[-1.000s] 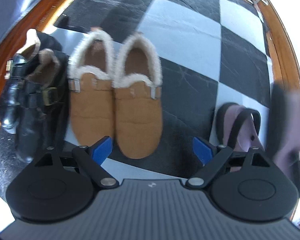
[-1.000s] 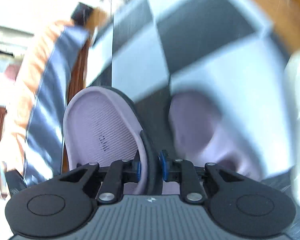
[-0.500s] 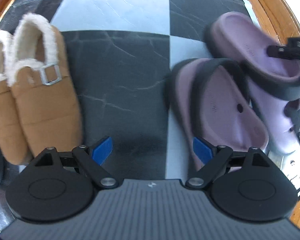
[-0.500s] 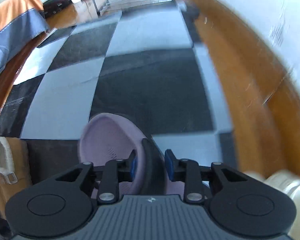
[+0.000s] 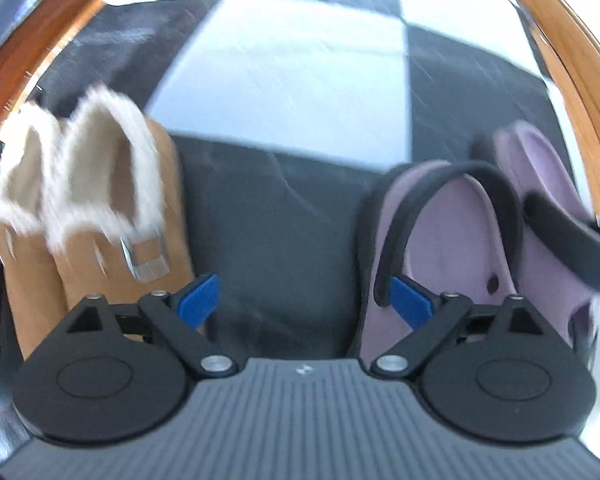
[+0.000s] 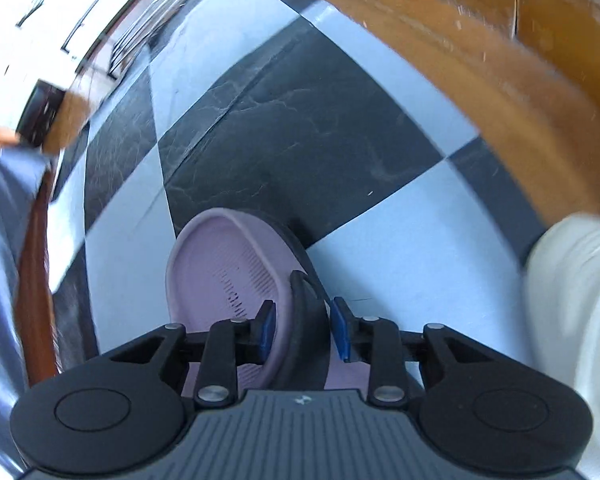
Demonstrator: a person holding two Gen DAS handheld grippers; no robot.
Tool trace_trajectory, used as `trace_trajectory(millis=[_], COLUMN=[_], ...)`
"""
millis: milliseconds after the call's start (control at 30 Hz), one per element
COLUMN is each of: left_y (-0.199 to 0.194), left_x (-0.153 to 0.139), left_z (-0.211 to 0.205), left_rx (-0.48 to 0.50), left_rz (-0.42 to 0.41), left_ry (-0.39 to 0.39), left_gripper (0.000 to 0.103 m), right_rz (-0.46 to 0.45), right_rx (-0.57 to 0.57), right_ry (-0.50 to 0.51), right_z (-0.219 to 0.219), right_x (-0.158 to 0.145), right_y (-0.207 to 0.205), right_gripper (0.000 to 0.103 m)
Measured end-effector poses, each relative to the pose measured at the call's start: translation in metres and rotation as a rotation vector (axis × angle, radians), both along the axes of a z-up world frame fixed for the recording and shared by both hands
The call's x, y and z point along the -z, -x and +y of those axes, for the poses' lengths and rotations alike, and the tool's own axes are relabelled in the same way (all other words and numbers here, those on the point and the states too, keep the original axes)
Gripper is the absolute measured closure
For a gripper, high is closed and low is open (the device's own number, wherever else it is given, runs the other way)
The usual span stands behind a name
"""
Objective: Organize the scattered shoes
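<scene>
Left wrist view is showing my left gripper [image 5: 306, 300] hanging over a dark tile of the checkered floor [image 5: 284, 236]. Its jaws are closing from wide apart, with nothing between them but bare tile. To its left a pair of tan fleece-lined slippers [image 5: 112, 216] is standing side by side, a metal buckle showing on the nearer one. To its right a lilac clog [image 5: 452, 248] with a black heel strap is lying on the floor, my right blue pad [image 5: 410, 300] sitting just in front of that strap. A second lilac clog [image 5: 548, 240] is sitting just beside it, further right and blurred.

In the right wrist view my right gripper [image 6: 302, 332] is straddling the black strap and side wall of that second lilac clog [image 6: 228, 276]. The left pad is lying against the inside of the clog wall, while I cannot tell whether the right pad is touching the strap. A line of raised lettering is running along the ribbed footbed, but it is too small and blurred for me to read. The only other mark I am seeing is a small pale emblem on each gripper body.

The floor is large black and white marbled squares with a wooden border [image 6: 480, 64] along the right. A pale fabric shape [image 6: 572, 300] is blurring the right edge.
</scene>
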State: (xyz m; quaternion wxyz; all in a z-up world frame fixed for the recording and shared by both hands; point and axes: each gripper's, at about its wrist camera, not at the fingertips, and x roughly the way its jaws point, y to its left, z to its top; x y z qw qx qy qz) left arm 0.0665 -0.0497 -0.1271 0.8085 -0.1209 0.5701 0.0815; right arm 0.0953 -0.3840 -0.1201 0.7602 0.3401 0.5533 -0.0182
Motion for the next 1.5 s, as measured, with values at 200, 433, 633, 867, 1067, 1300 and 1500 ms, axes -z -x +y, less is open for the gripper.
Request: trace_trajectory(millis=[200, 433, 633, 867, 1067, 1300, 1500], left_y=[0.046, 0.086, 0.109, 0.148, 0.151, 0.156, 0.164], left_x=[-0.037, -0.043, -0.065, -0.110, -0.073, -0.005, 0.018], left_z=[0.043, 0.106, 0.156, 0.229, 0.251, 0.252, 0.264], left_rx=[-0.025, -0.138, -0.210, -0.365, -0.379, -0.355, -0.376], left_rz=[-0.027, 0.055, 0.086, -0.014, 0.131, 0.289, 0.212], left_ry=[-0.066, 0.101, 0.095, -0.085, -0.281, -0.286, -0.315], left_gripper=[0.011, 0.011, 0.011, 0.006, 0.002, 0.002, 0.002], right_rz=[-0.078, -0.099, -0.029, -0.019, -0.250, -0.332, -0.402], right_rx=[-0.040, -0.244, -0.548, -0.598, -0.363, -0.683, -1.023], right_ry=[0.083, 0.350, 0.561, 0.655, 0.475, 0.117, 0.196], right_z=[0.005, 0.049, 0.089, 0.108, 0.095, 0.224, 0.399], right_x=[-0.005, -0.008, -0.013, -0.023, -0.081, -0.075, -0.040], right_y=[0.030, 0.038, 0.047, 0.056, 0.124, 0.133, 0.123], right_gripper=[0.077, 0.074, 0.075, 0.076, 0.026, 0.020, 0.019])
